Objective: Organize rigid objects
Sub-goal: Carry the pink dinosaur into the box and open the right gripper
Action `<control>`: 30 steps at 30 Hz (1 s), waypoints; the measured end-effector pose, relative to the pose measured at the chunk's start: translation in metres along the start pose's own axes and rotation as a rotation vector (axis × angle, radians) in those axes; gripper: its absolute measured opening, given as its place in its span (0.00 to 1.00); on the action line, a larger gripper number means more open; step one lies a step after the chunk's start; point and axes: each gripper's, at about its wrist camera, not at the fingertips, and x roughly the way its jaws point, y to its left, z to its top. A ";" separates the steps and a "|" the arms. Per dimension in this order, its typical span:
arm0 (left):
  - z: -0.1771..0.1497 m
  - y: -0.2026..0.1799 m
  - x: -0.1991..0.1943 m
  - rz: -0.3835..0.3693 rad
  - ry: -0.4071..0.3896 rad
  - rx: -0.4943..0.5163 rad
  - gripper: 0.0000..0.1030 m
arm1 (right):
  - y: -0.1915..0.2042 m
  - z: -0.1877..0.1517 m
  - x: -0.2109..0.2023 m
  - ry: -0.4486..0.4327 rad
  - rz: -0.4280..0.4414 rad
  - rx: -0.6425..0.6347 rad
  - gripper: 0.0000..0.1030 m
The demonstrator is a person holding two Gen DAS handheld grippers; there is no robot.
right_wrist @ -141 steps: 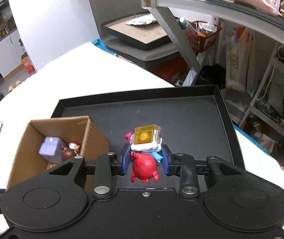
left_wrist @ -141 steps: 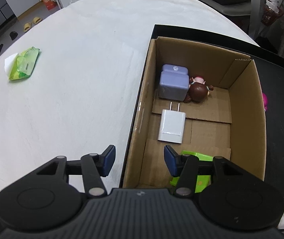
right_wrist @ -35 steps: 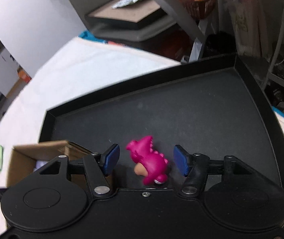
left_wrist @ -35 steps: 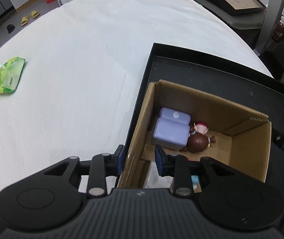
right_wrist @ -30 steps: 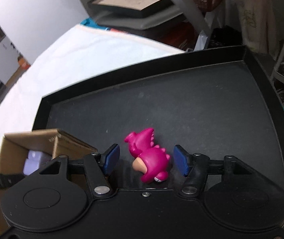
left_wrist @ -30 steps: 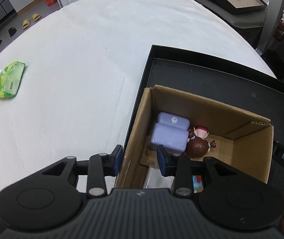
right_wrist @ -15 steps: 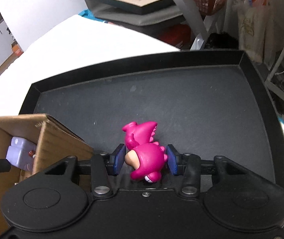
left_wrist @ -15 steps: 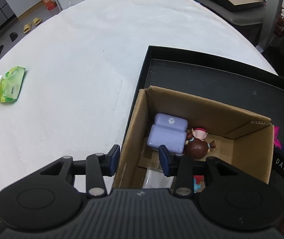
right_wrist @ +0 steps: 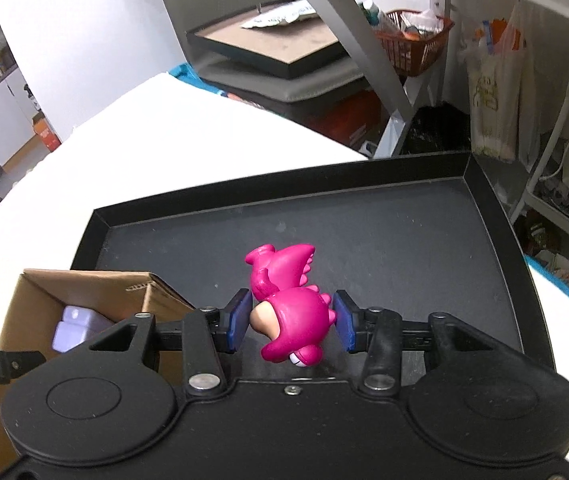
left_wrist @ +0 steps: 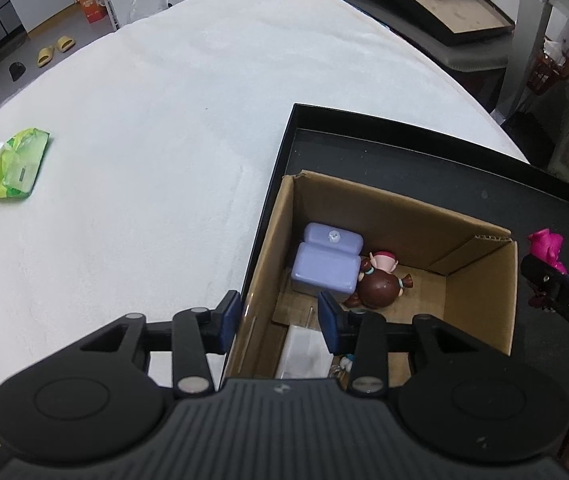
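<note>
White padded tabletop (left_wrist: 156, 168), workshop clutter behind: shelving, orange basket, framed boards at 12 to 1 o'clock in right wrist view

- Black shallow tray (right_wrist: 364, 184) on tabletop, rim raised; floor mostly bare
- Cardboard box (left_wrist: 480, 304) standing inside tray at its left end, top open
- Box contents: lavender plastic case (left_wrist: 326, 264) at 10 o'clock of box floor; brown-haired doll figurine (left_wrist: 378, 286) touching case at its right; white block, probably a charger (left_wrist: 302, 350), partly hidden behind left gripper finger; small blue-and-white item beside it, too hidden to name
- Green wet-wipe pack (left_wrist: 18, 168) at 9 o'clock on tabletop, well apart from tray
- Magenta dinosaur figurine (right_wrist: 290, 316), task item: tilted on its side, head toward camera, tail toward 12 o'clock; appears raised just clear of tray floor, contact not certain
- Right gripper (right_wrist: 292, 326): clenched on dinosaur, blue pads pressing both flanks; box at its 9 o'clock
- Left gripper (left_wrist: 280, 322): jaws part-way closed astride left box wall, one finger outside, one inside; actual pinch on cardboard cannot be told

Step in hand, judged: transfer of dinosaur from tray to box, grasp made, carry not yet done

Next move, judged: lift clear of right box wall, travel toward 9 o'clock, lower over free floor at right of doll, release; box steadying by left gripper useful against tipping
</note>
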 end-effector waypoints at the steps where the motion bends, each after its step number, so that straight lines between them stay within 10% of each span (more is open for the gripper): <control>1: -0.002 0.001 -0.001 -0.006 -0.001 -0.002 0.39 | 0.001 0.001 -0.003 -0.007 0.003 -0.003 0.42; 30: -0.053 0.039 -0.018 -0.122 -0.001 -0.001 0.29 | 0.069 -0.001 -0.050 -0.038 0.091 -0.148 0.42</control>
